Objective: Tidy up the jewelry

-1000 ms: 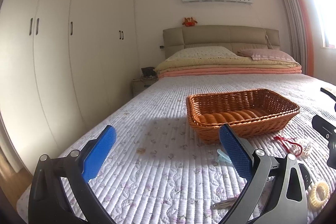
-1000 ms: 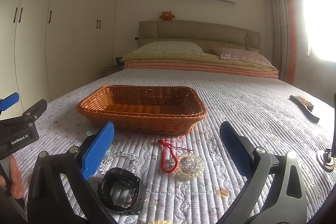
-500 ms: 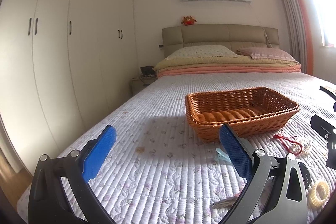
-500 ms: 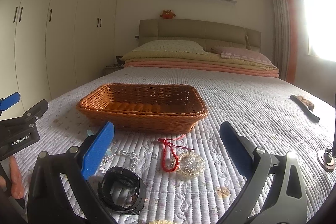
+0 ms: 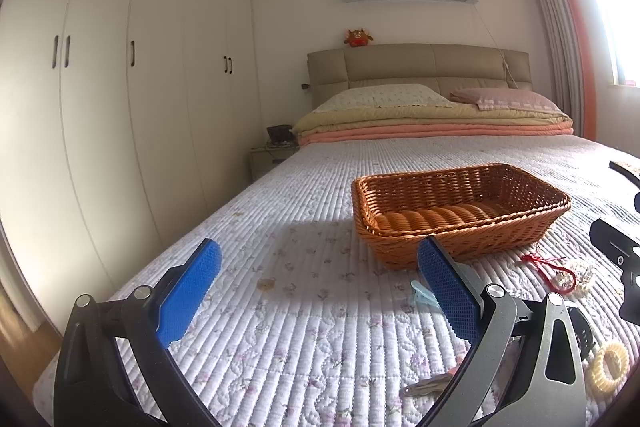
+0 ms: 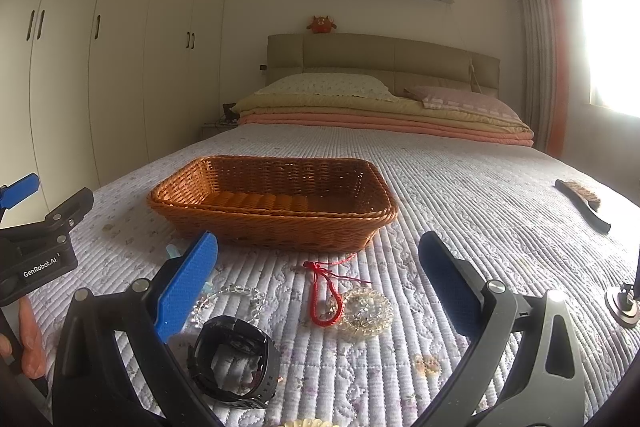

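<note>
An empty brown wicker basket (image 6: 276, 203) sits on the quilted bed; it also shows in the left wrist view (image 5: 460, 211). In front of it lie a red cord bracelet (image 6: 326, 291), a clear crystal bracelet (image 6: 368, 307), a clear bead bracelet (image 6: 236, 293), a black watch (image 6: 234, 363) and a light blue clip (image 5: 422, 293). A cream ring-shaped bracelet (image 5: 608, 367) lies at the right in the left wrist view. My right gripper (image 6: 318, 259) is open and empty, just short of the jewelry. My left gripper (image 5: 320, 267) is open and empty, left of the basket.
A black-handled brush (image 6: 582, 203) lies on the bed at the right. Folded blankets and pillows (image 6: 380, 107) lie at the headboard. White wardrobes (image 5: 120, 107) line the left wall. The bed's left edge (image 5: 160, 255) is close to my left gripper.
Both views have shifted slightly, the basket sitting a little lower and nearer. Both grippers stay open and nothing on the bed has moved.
</note>
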A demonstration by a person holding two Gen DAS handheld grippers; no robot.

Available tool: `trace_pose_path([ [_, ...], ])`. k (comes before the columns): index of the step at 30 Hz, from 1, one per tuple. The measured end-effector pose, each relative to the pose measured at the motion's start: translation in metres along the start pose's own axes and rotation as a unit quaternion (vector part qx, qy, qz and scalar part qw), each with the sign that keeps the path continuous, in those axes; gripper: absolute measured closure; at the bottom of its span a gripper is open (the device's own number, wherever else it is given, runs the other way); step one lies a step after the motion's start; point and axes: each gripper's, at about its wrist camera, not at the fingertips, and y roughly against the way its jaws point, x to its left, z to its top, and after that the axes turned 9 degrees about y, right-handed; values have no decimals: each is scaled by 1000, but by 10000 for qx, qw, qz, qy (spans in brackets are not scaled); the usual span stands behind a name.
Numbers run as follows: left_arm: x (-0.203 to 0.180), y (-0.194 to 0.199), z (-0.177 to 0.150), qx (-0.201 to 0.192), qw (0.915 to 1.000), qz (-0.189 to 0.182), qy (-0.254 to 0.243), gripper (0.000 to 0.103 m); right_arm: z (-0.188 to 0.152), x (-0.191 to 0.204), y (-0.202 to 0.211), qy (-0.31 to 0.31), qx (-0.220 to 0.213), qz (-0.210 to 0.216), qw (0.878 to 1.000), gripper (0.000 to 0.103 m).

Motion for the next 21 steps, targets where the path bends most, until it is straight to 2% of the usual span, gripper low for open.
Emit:
trace_pose_path([
  [21, 0, 1, 0, 2, 10000, 3, -7, 7, -1, 0, 1, 11, -5, 13, 10000, 6],
])
